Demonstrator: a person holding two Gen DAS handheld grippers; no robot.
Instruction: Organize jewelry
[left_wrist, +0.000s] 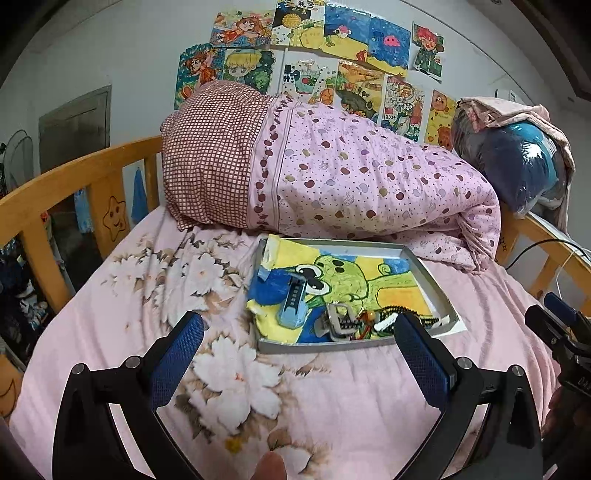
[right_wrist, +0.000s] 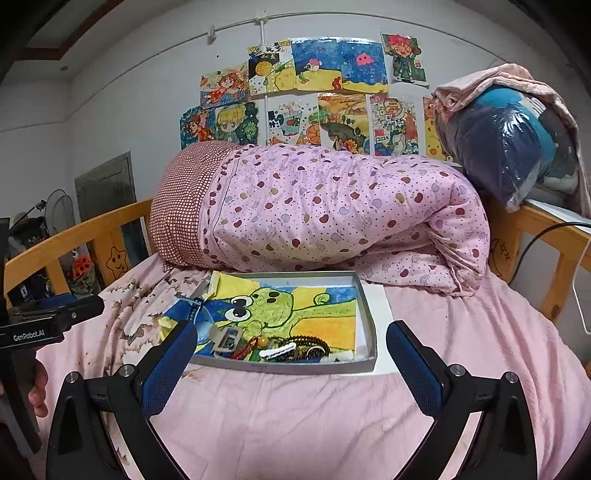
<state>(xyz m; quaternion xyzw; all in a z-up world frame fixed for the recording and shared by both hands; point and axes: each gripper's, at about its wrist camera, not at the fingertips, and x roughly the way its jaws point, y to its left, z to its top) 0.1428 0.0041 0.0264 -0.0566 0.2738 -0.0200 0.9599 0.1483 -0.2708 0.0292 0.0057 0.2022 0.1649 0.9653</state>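
Grey tray (right_wrist: 365, 325) holds watch (right_wrist: 195, 308), beads (right_wrist: 306, 341); both hand-held grippers (left_wrist: 299, 354) (right_wrist: 291, 363) gape empty.

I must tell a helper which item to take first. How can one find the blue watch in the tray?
Find the rolled pink quilt on the bed; the grey tray lies just in front of it, lined with a frog drawing. The blue watch lies at the tray's left end, apart from the tangled beads and metal buckle. It alone has a long blue strap.
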